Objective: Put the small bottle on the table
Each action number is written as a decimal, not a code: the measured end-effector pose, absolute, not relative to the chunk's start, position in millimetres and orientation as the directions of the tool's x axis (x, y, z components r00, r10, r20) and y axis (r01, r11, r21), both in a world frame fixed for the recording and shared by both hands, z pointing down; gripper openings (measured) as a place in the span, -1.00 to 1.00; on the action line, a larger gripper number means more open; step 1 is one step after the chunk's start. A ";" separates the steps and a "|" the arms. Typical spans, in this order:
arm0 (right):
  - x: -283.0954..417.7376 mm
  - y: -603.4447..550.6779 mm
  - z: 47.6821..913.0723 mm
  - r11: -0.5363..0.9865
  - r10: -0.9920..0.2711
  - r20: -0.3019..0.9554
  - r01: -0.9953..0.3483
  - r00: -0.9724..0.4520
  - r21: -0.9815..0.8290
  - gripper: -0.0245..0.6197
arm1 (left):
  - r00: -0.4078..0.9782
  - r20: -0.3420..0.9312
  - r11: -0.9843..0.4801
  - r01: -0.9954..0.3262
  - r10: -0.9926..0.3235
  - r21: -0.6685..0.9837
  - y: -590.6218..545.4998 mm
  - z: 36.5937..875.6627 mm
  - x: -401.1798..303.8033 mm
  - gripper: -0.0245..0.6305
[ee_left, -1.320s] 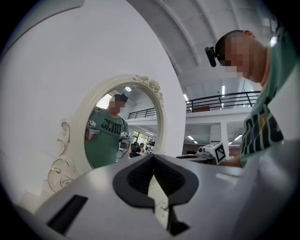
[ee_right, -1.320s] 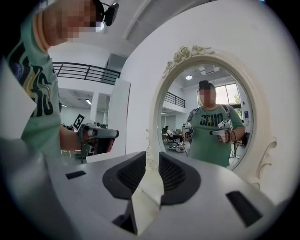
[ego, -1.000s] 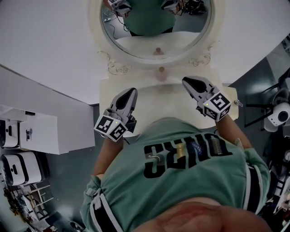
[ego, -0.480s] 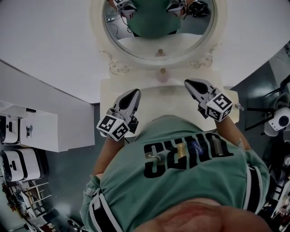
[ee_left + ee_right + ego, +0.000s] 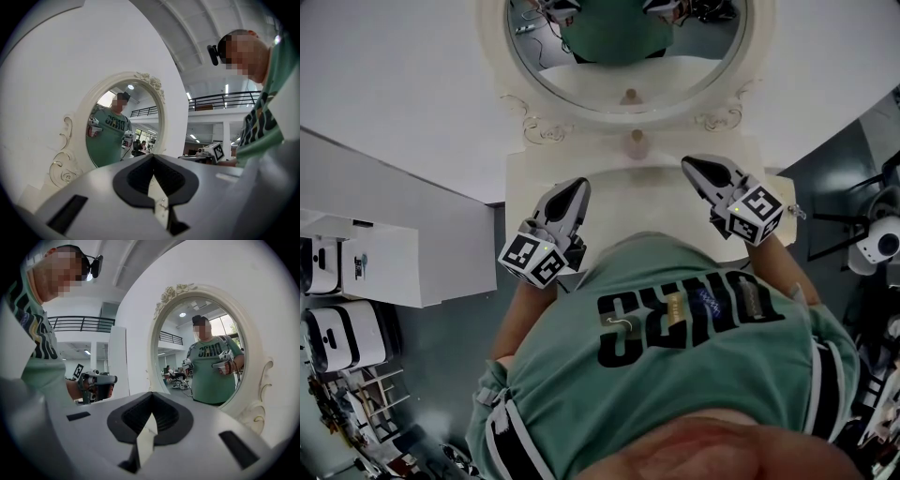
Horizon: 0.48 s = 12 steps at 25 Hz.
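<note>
The left claw (image 5: 578,186) and right claw (image 5: 687,165) were each pinched together, empty, over the white desk (image 5: 628,208), the small bottle (image 5: 636,145) standing ahead between them below the oval mirror (image 5: 675,70).

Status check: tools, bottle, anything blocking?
Left tool shut, empty. Right tool shut, empty. Bottle upright at back of table, under mirror, untouched. Nothing between tools and bottle.
</note>
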State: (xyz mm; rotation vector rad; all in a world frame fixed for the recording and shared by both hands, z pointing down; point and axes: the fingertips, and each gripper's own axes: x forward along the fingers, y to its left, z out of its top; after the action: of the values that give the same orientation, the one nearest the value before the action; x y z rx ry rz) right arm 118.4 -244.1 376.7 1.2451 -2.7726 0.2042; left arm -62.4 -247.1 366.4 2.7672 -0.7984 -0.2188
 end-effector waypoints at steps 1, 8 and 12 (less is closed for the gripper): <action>118.2 -243.4 377.0 0.658 -0.735 0.142 -0.748 -0.663 -0.084 -0.94 | 0.839 -0.073 -0.818 -0.502 -0.540 0.282 -246.5 366.8 -62.3 -0.91; 120.5 -242.0 380.0 0.652 -0.738 0.152 -0.753 -0.657 -0.087 -0.94 | 0.840 -0.072 -0.817 -0.498 -0.538 0.289 -243.2 368.2 -60.9 -0.91; 120.2 -242.3 380.9 0.652 -0.738 0.165 -0.754 -0.655 -0.079 -0.94 | 0.840 -0.071 -0.816 -0.499 -0.539 0.293 -243.8 368.0 -61.5 -0.91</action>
State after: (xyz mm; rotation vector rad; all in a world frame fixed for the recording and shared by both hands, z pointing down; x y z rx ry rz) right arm 120.2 -242.3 380.9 1.2453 -2.7468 0.2123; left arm -61.5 -243.8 368.0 2.7562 -0.7921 -0.2188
